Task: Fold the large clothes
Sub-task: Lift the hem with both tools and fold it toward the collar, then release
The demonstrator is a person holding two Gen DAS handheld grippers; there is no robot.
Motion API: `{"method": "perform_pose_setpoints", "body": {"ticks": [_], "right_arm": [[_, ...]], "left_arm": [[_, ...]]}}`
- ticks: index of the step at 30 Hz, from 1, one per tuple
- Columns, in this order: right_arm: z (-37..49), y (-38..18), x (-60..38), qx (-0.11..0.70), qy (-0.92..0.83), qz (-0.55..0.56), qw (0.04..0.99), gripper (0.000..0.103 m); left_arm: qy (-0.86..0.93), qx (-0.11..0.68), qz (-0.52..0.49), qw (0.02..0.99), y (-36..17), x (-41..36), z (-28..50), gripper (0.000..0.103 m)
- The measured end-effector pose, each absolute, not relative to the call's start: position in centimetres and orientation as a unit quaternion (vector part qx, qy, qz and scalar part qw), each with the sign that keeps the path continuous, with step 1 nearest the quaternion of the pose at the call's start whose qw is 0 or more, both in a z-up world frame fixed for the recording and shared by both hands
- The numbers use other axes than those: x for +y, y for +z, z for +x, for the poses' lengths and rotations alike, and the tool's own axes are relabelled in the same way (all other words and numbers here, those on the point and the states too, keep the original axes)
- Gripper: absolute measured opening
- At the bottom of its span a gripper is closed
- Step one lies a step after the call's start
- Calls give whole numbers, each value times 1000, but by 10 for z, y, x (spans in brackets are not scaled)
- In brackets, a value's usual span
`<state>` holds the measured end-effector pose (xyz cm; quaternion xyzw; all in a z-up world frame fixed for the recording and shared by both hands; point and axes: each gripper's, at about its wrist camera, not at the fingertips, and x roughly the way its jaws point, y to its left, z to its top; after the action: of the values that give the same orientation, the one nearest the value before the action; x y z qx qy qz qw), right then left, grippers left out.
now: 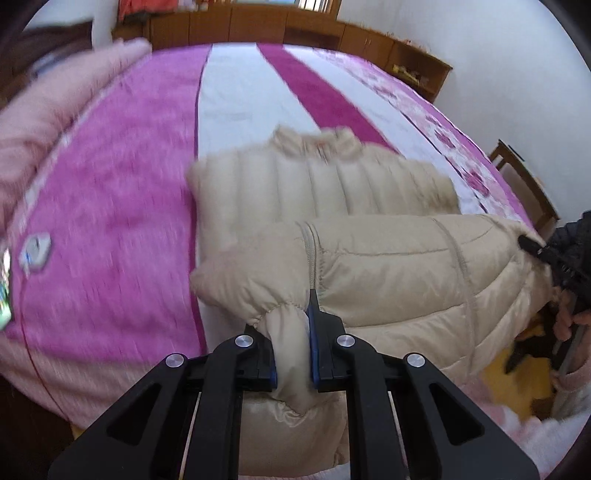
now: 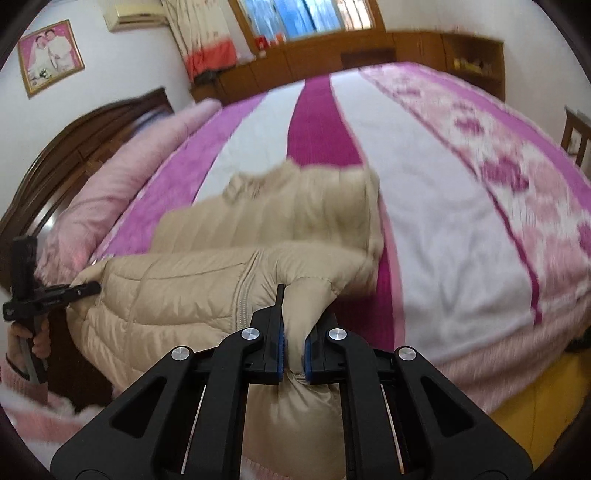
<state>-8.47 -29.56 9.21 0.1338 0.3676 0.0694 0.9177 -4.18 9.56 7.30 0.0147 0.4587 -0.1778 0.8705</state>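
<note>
A beige puffer jacket [image 1: 388,266] lies on the bed, collar away from me; its near part is lifted and doubled over the rest. It also shows in the right wrist view [image 2: 192,273]. My left gripper [image 1: 293,343] is shut on the jacket's bottom left corner. My right gripper [image 2: 293,339] is shut on the bottom right corner. Each gripper appears in the other's view: the right one at the far right [image 1: 546,254], the left one at the far left [image 2: 51,295]. The fabric held between the jaws hangs down toward me.
The bed [image 1: 110,192] has a pink, white and magenta striped cover. A folded pink quilt [image 2: 122,177] lies at the headboard side. Wooden cabinets [image 1: 258,26] line the far wall. A wooden chair [image 1: 524,177] stands at the right of the bed. A small white tag [image 1: 35,253] lies on the cover.
</note>
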Motion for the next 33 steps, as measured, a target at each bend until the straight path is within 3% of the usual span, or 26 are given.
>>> {"method": "perform_pose_setpoints", "body": {"ticks": [5, 9, 17, 24, 29, 33], "right_arm": [[-30, 88, -294, 349, 35, 113, 930, 8], [13, 69, -298, 360, 10, 121, 925, 11], [63, 13, -297, 397, -32, 91, 913, 27], [83, -13, -297, 413, -46, 91, 905, 28], [85, -14, -299, 413, -49, 103, 904, 31], [85, -8, -302, 413, -45, 113, 902, 33]], "left_arm": [[-147, 428, 32, 891, 71, 71, 7, 14], [-127, 447, 11, 886, 48, 66, 49, 16], [-94, 457, 28, 884, 9, 57, 81, 28], [-91, 450, 26, 888, 10, 57, 81, 37], [-118, 442, 14, 889, 33, 68, 48, 38], [-120, 444, -12, 888, 40, 84, 17, 56]]}}
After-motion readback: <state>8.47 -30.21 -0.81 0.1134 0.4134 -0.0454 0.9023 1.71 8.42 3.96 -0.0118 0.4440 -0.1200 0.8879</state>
